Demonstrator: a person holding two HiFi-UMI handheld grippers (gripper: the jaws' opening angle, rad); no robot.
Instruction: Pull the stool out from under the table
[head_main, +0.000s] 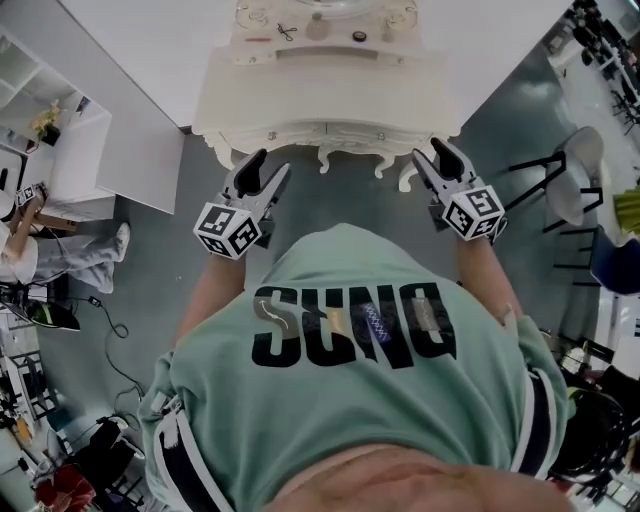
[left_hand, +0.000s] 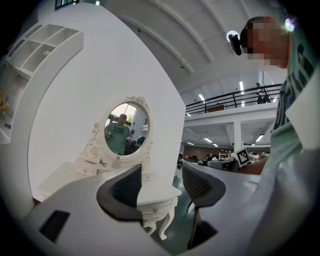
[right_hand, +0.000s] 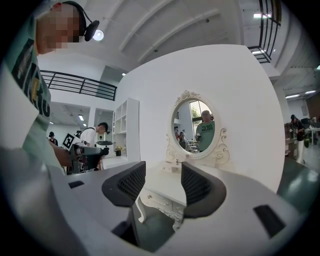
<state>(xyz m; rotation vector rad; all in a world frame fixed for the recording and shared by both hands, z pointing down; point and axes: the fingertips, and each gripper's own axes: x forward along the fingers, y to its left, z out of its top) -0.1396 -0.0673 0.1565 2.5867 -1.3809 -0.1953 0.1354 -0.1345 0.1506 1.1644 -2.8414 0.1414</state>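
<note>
A white dressing table (head_main: 330, 95) with an oval mirror (left_hand: 123, 129) stands against the wall, and its surface carries a few small items below the mirror. The person in a green shirt (head_main: 350, 380) faces it. The left gripper (head_main: 270, 166) is raised just off the front left corner of the dressing table. Its fingers (left_hand: 125, 190) stand wide apart with only the table's carved legs and the floor showing between them. The right gripper (head_main: 430, 152) is raised off the front right corner, fingers (right_hand: 200, 187) likewise wide and holding nothing. The stool cannot be made out in any view; the shirt covers the floor in front of the dressing table.
</note>
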